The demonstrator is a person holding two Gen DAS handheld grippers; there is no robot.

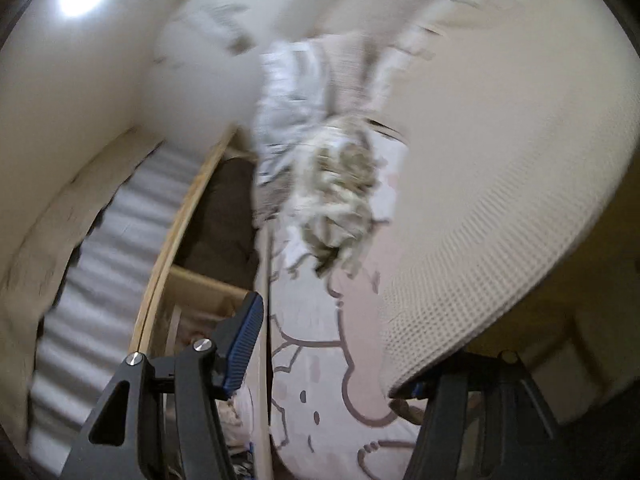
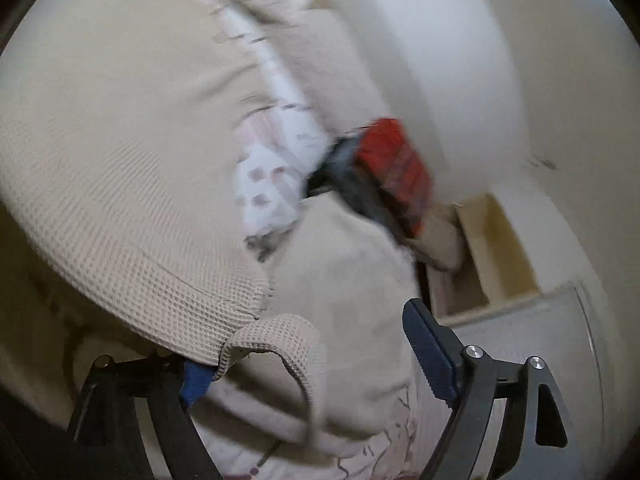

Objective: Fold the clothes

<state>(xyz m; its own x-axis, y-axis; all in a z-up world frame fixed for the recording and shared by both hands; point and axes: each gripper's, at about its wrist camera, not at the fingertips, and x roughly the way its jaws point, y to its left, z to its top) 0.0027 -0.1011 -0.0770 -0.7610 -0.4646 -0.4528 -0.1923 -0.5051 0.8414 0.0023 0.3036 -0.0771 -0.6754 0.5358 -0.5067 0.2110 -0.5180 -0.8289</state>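
Note:
A beige waffle-knit garment (image 1: 500,160) hangs spread across the right of the left wrist view, its lower hem draped over my left gripper's right finger. My left gripper (image 1: 332,364) is open, and only the cartoon-print sheet (image 1: 312,412) shows in the gap. In the right wrist view the same garment (image 2: 112,152) fills the left side, and a folded corner of its hem lies over the left finger of my right gripper (image 2: 312,364). That gripper is open too, its pads wide apart. Both views are blurred.
A crumpled pile of pale clothes (image 1: 344,184) and a striped grey-white cloth (image 1: 288,92) lie further up the bed. A wooden bed frame (image 1: 188,208) runs along the left. A red and dark item (image 2: 396,168) sits beside a wooden box (image 2: 496,248) near the white wall.

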